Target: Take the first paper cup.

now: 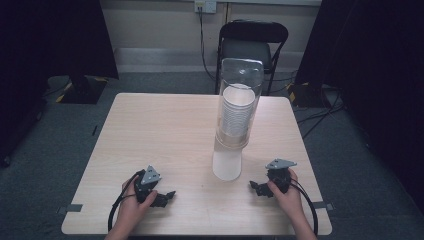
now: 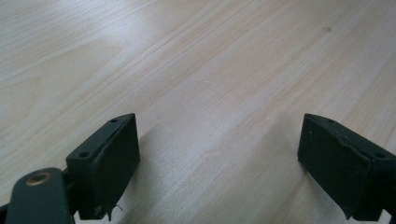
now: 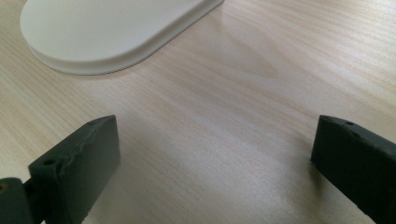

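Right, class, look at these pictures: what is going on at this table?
A person sits at a wooden table with a two-jaw gripper in each hand. The left gripper and the right gripper both lie low near the table's near edge, jaws wide open with nothing between them. Between and beyond them stands a tall clear cup dispenser on a white base, loaded with a stack of white cups. Neither gripper touches it.
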The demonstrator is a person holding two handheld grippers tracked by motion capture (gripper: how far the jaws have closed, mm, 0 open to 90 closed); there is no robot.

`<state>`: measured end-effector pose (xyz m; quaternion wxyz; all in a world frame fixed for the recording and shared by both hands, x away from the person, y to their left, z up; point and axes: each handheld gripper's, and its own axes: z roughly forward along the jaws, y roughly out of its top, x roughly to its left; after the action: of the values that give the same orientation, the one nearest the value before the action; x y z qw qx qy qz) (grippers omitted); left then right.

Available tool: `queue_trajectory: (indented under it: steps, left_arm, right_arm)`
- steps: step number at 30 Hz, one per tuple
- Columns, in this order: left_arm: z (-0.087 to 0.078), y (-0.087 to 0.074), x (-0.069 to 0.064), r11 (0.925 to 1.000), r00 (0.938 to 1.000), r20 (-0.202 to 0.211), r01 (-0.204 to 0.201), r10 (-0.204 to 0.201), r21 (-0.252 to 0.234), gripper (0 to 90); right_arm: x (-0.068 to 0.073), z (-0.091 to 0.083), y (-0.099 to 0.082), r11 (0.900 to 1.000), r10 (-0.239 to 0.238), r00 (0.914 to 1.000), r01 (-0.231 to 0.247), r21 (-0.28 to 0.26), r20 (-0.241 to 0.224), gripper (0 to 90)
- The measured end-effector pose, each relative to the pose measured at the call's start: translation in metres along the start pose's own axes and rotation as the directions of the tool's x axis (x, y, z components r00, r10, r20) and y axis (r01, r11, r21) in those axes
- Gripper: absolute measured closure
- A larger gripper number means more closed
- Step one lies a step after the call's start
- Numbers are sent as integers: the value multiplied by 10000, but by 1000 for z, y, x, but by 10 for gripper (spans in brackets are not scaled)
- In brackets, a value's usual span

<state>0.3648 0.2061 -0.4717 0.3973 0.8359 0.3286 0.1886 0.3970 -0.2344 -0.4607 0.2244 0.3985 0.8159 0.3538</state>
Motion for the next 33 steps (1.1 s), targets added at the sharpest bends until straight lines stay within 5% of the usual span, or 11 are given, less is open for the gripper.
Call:
queue_trajectory:
  steps: [20, 23, 25, 27, 33]
  left_arm:
    - [0, 0, 0, 10000, 10000, -5, -4, 4, -8, 123]
    - [0, 0, 0, 10000, 10000, -5, 2, -2, -9, 123]
    - [0, 0, 0, 10000, 10000, -6, 1, -1, -7, 123]
    - [0, 0, 0, 10000, 10000, 8, 15, -15, -20, 123]
    - [0, 0, 0, 10000, 10000, -5, 3, -3, -16, 123]
  right_arm:
    - [4, 0, 0, 9999, 113, 9997, -112, -70, 203, 29]
    - [7, -1, 2, 9991, -83, 9999, 85, -422, 57, 197]
    - [9, -2, 5, 9983, -328, 9991, 341, -469, 281, 107]
    - [11, -3, 8, 9981, -250, 9994, 263, -554, 255, 173]
    - [14, -7, 17, 9930, -243, 9997, 233, -1158, -71, 138]
